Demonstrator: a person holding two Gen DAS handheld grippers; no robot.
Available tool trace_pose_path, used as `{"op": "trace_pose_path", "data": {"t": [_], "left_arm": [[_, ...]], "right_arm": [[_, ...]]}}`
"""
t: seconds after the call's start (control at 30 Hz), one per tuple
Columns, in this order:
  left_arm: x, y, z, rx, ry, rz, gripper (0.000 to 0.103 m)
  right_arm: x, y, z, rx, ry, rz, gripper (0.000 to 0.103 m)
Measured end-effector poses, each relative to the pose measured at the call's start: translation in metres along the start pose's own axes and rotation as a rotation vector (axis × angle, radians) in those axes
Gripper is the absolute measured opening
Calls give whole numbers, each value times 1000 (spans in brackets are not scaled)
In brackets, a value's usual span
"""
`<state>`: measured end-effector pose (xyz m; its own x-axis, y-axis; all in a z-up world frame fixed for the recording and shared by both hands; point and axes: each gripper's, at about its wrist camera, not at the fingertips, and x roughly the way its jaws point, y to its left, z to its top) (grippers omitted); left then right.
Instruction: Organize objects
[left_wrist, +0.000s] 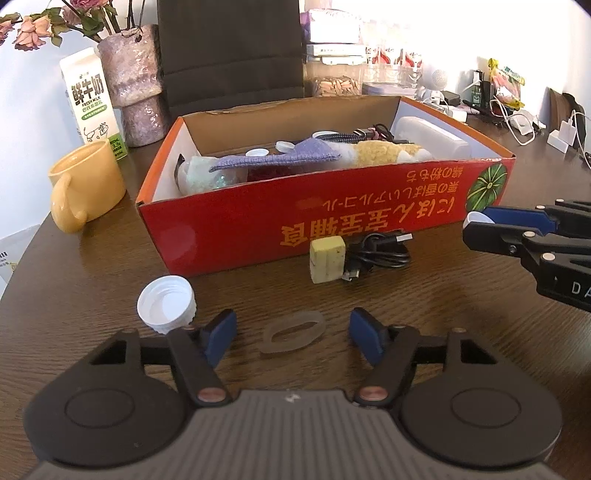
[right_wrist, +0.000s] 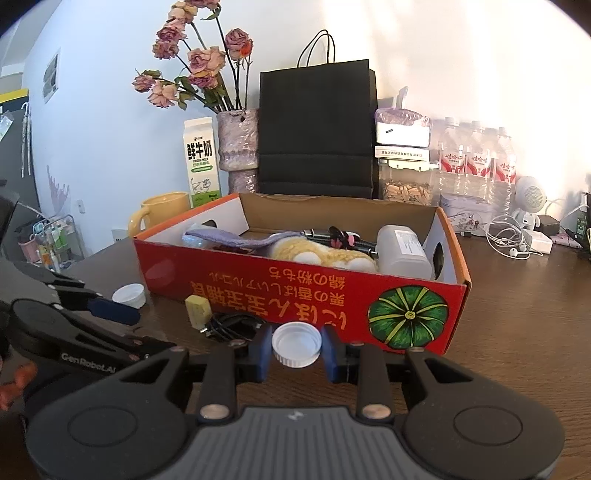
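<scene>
While the right gripper (right_wrist: 296, 349) pinches a white bottle cap (right_wrist: 296, 344) between its blue pads at the lower centre of the right wrist view, the left gripper (left_wrist: 293, 334) sits with its jaws spread wide at the bottom of the left wrist view. Between those spread pads a clear rubbery ring (left_wrist: 293, 333) lies flat on the dark wooden table (left_wrist: 406, 314). Just up and left of the left pad, a second white cap (left_wrist: 166, 304) rests open side up. Farther in, at mid-frame, a small yellowish block (left_wrist: 327, 259) stands touching a coiled black cable (left_wrist: 380, 254), both just in front of the red cardboard box (left_wrist: 332, 218). At the right edge of the left wrist view the right gripper comes in from the side, the white cap showing between its tips. Inside the box lie a purple cloth (left_wrist: 277, 159), a cream fluffy thing (left_wrist: 384, 152) and a pale plastic container (right_wrist: 402, 251). Beyond the box, upper left, stand a yellow mug (left_wrist: 86, 184), a milk carton (left_wrist: 92, 99) and a vase of dried roses (right_wrist: 238, 140); a black paper bag (right_wrist: 317, 129) rises behind.
</scene>
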<state>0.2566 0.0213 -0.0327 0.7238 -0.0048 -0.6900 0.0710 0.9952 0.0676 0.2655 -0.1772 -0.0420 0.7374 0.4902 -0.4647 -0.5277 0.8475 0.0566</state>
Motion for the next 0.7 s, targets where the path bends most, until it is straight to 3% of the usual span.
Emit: {"op": "trace_pose_path", "data": {"t": [0.1,0.27,0.43,0.7], "left_arm": [[-2,-1,-1,1,-10,-25,57],[-3,0,-2,-10,-19,-34,25],[-6,6,-6,-31,-33,-45,7],[-14,10,-12,-66,-61,-52,6]], "right_arm": [[0,0,-1,4,4,2,27],[1,1,-2,-2,12,4,27],[1,2,-2,-4,14,4,27],[2,3,-2,-5,17,2,27]]}}
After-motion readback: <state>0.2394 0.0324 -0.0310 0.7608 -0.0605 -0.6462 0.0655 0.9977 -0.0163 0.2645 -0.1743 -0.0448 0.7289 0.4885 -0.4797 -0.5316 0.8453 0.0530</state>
